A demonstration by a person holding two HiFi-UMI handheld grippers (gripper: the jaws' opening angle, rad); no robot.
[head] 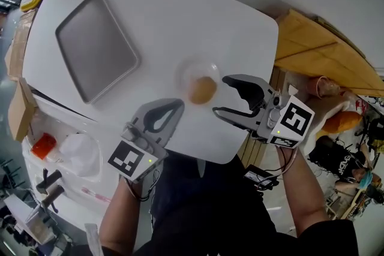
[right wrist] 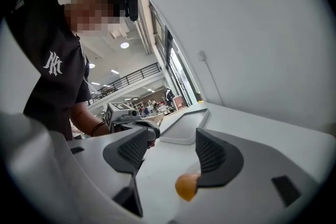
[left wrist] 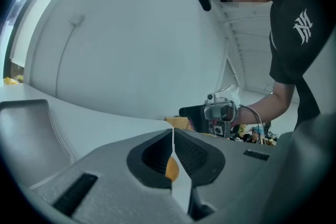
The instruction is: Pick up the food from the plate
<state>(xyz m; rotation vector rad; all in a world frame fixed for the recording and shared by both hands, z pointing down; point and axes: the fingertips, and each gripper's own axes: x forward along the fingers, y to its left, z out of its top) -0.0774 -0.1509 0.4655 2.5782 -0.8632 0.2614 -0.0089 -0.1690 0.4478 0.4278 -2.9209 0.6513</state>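
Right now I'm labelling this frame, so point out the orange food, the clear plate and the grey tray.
orange food [head: 202, 90], head view, its middle.
clear plate [head: 185, 72], head view, its bare left rim.
grey tray [head: 96, 48], head view, its bare floor.

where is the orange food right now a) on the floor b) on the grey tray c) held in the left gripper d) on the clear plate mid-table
d: the orange food lies on the clear plate, away from the grey tray; the left gripper is shut on nothing.

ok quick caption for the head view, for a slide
Jaws open, right gripper beside the orange food on a clear plate; left gripper shut nearby.
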